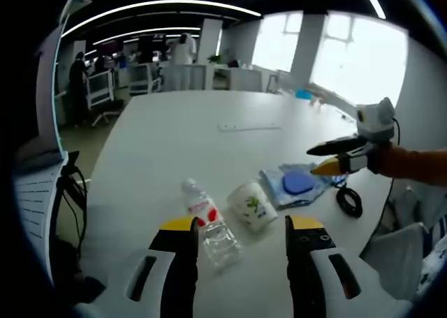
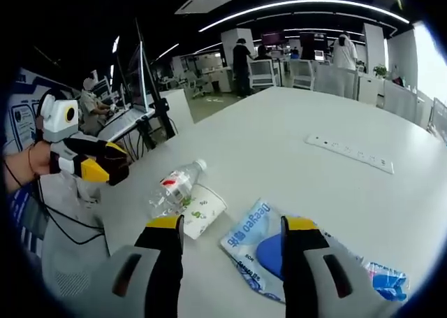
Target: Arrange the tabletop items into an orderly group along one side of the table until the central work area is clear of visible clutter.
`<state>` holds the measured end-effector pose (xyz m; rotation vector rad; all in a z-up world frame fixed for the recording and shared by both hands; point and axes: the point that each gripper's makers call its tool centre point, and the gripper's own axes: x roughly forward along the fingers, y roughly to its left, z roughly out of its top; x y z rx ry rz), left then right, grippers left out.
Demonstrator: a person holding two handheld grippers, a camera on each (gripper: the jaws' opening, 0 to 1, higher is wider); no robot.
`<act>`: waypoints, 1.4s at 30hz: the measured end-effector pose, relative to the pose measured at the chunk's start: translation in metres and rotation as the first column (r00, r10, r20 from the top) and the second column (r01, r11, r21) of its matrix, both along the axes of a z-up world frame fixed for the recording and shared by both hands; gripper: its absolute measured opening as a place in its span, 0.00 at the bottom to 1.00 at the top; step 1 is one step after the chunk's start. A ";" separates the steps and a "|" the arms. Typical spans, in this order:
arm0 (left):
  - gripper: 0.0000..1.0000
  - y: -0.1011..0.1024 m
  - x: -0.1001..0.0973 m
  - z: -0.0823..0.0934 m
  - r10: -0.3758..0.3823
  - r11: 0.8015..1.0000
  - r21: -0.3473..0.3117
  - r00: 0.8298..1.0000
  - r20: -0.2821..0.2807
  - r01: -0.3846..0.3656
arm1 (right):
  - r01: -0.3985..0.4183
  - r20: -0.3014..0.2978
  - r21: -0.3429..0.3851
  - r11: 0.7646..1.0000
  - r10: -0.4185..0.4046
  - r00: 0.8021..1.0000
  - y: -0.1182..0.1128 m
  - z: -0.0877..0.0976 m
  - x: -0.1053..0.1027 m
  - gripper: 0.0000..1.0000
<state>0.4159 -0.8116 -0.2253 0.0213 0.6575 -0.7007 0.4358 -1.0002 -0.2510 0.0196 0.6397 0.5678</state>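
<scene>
We read "Oeasao"-like blue lettering on the crinkly plastic pack (image 2: 250,237), which carries a round blue lid (image 2: 269,256) and lies on the white counter (image 2: 293,143) just right of the tipped paper cup (image 2: 199,211) with its green leaf print. The clear ribbed bottle (image 1: 208,223), red-labelled, lies beside the cup. Our left gripper (image 1: 241,237) is spread above them, our right gripper (image 2: 230,237) spread over the pack, neither holding anything.
</scene>
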 end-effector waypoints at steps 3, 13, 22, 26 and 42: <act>0.46 0.001 -0.002 0.000 0.005 1.000 0.000 1.000 -0.001 -0.005 | -0.020 0.003 -0.005 1.000 0.020 1.000 0.004 0.002 0.004 0.54; 0.47 0.005 -0.005 0.002 0.021 1.000 -0.015 1.000 -0.003 -0.021 | -0.096 -0.001 -0.006 0.995 0.096 0.995 0.022 0.002 0.015 0.57; 0.46 0.006 -0.007 0.004 0.029 0.999 -0.021 1.000 -0.003 -0.029 | -0.155 -0.007 -0.010 0.988 0.155 0.988 0.037 -0.001 0.022 0.58; 0.46 0.006 -0.007 0.004 0.032 0.999 -0.026 0.999 -0.005 -0.032 | -0.169 -0.005 -0.013 0.986 0.169 0.986 0.040 -0.001 0.027 0.58; 0.46 0.006 -0.009 -0.002 0.039 0.999 -0.033 0.999 -0.019 -0.040 | -0.304 -0.016 -0.047 0.952 0.303 0.953 0.064 -0.007 0.043 0.58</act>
